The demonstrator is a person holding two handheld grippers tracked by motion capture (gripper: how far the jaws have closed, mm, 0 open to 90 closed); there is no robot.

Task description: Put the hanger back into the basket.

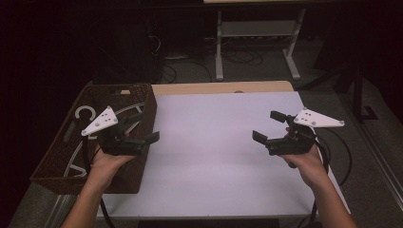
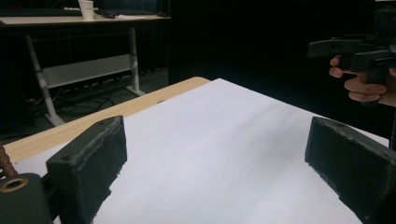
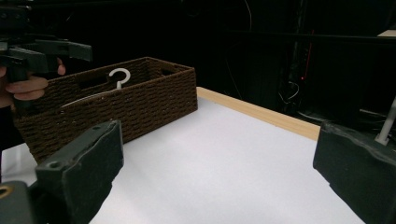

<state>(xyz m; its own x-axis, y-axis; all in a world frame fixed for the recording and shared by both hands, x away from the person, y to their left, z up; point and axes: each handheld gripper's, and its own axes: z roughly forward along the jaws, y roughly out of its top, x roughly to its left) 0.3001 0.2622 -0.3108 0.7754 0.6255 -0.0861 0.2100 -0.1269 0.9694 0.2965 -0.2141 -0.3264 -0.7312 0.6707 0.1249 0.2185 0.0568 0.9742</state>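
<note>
Left gripper [image 1: 142, 128], lower left: fingers spread, nothing between them. Right gripper [image 1: 271, 127], lower right: fingers spread, empty. White clothes hanger [image 3: 116, 79]: lying in the woven basket [image 1: 142, 156] at the worktop [image 1: 214, 156] left edge; judged light, stiff, slippery; best gripped at the hook's neck.

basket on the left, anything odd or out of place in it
Nothing stands out. The woven basket sits upright at the table's left edge, white hangers lying inside. Both grippers are open and empty.
</note>
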